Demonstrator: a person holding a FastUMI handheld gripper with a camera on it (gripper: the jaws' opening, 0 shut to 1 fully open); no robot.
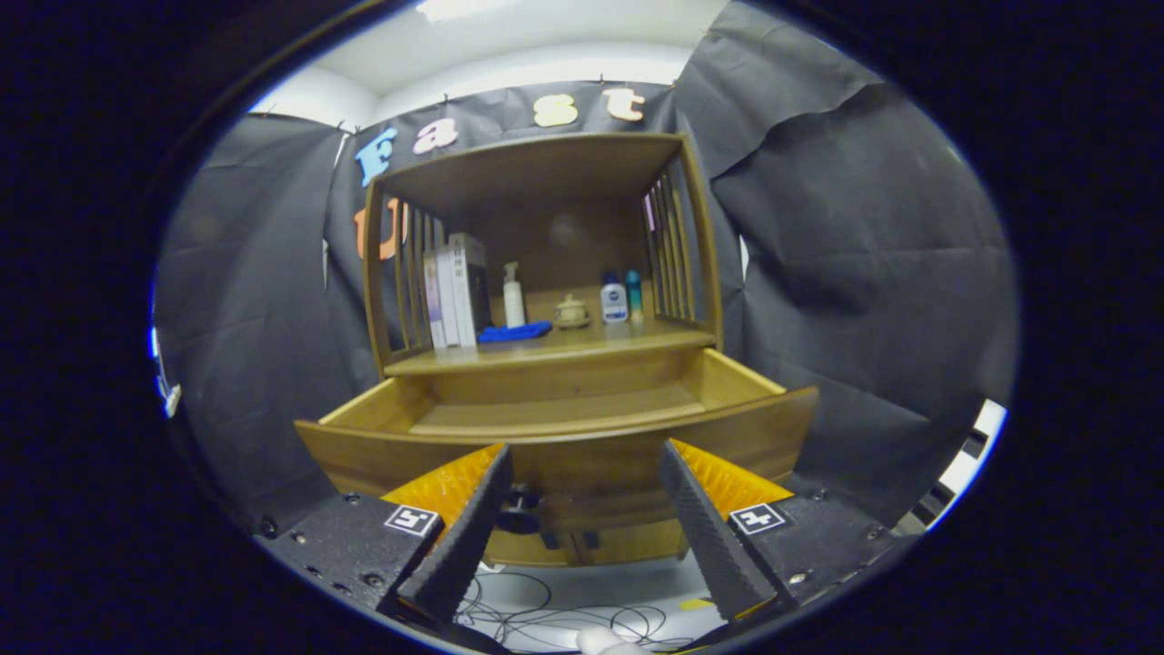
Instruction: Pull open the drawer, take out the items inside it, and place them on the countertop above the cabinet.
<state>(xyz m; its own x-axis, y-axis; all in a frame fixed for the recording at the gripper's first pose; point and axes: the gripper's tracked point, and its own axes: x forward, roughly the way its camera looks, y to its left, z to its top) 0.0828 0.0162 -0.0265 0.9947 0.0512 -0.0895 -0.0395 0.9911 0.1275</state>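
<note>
Claw point(582, 459) spread wide, gripping nothing, just short of the pulled-out drawer point(555, 428). Drawer floor bare. On the surface point(546, 350) above: books point(453, 291), blue cloth point(515, 333), pump bottle point(514, 296), small jar point(572, 312), two bottles point(622, 298).

gripper point(582, 459) level, pointing straight ahead. fingers point(464, 537) spread wide apart, roughly parallel, tips angled slightly inward. nothing between them, nothing touching either pad.
</note>
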